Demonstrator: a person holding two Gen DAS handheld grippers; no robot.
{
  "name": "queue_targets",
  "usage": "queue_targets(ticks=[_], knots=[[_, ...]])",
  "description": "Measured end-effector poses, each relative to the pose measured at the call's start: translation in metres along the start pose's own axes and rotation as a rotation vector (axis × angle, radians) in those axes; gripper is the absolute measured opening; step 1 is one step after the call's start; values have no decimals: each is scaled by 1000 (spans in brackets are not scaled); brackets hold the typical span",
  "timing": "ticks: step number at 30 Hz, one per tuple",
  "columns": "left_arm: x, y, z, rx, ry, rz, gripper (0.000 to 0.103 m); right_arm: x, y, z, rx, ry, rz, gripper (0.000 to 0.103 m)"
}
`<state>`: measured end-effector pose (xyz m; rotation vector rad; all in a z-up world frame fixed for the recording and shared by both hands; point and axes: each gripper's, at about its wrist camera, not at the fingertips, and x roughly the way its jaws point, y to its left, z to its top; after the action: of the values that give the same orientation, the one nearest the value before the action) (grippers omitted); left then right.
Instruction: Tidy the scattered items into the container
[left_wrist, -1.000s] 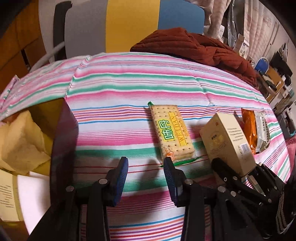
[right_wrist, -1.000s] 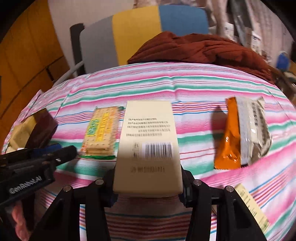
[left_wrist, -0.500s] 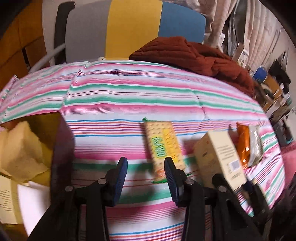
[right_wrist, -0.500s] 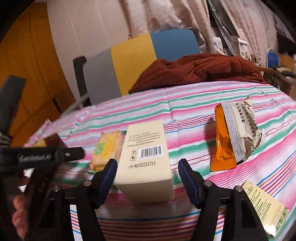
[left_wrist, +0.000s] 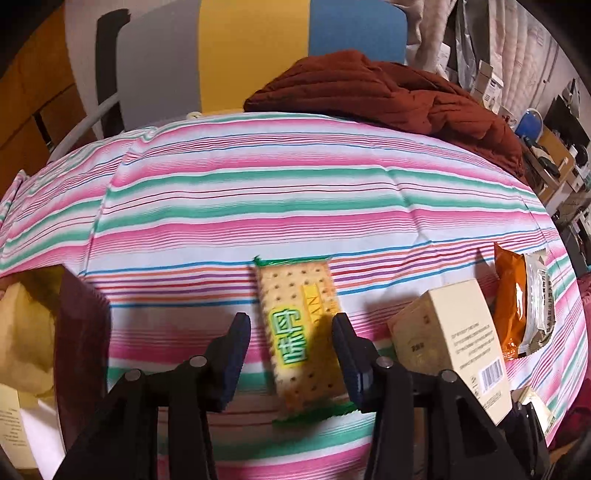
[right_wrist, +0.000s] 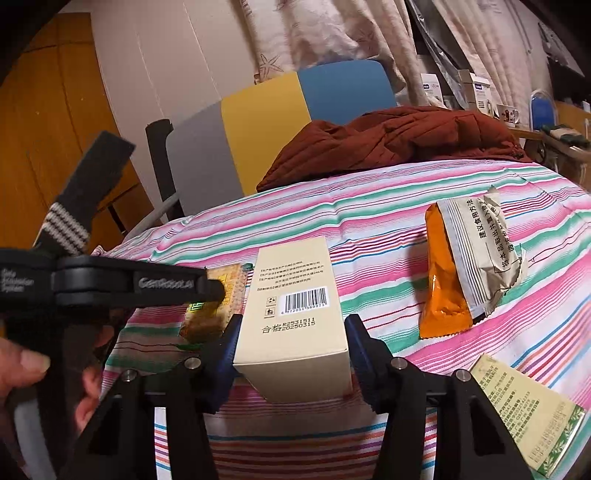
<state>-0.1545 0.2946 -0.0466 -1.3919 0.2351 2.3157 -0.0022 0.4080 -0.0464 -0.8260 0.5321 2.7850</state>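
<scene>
Cracker packet (left_wrist: 301, 334) lies lengthwise between my spread left tongs (left_wrist: 291, 354); right tongs (right_wrist: 291, 343) grip the cream box (right_wrist: 295, 306), raised.

Matt cardboard box (right_wrist: 291, 314), glossy wrapper (left_wrist: 299, 332)

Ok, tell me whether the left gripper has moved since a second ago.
Yes. The left gripper has shifted right and forward over the striped cloth; its open jaws now straddle the cracker packet.

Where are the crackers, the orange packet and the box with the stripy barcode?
crackers (left_wrist: 295, 328), left wrist view, on the green label.
orange packet (right_wrist: 443, 291), right wrist view, on its orange side.
box (right_wrist: 295, 295), right wrist view, near its barcode.
</scene>
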Motion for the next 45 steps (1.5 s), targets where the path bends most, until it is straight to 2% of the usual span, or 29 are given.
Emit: queue_targets(ticks=[2,5,12,19,29,31,35,45], knots=[[4,0,1,-10,16,-33,52,0,0,0,0,-1,0,55],[13,2,1,-27,40,-43,56,0,0,-1,-1,-1,-1,55],[19,-6,-3,55,-29,-2,61,0,0,-2,-3,0,-4,55],[20,-5,-12,46,-126,18,61,0,-1,-1,-4,0,-14,55],[17,0,-16,29,-166,15,60,1,1,-2,-7,-1,-19,55],[15,2,-18,22,-176,14,54,3,2,-2,-12,4,-22,55],[11,13,-21,-24,-192,-41,49,6,5,-2,-28,16,-42,55],[-7,26,-48,-65,-222,-129,48,7,7,-3,-36,12,-65,53]])
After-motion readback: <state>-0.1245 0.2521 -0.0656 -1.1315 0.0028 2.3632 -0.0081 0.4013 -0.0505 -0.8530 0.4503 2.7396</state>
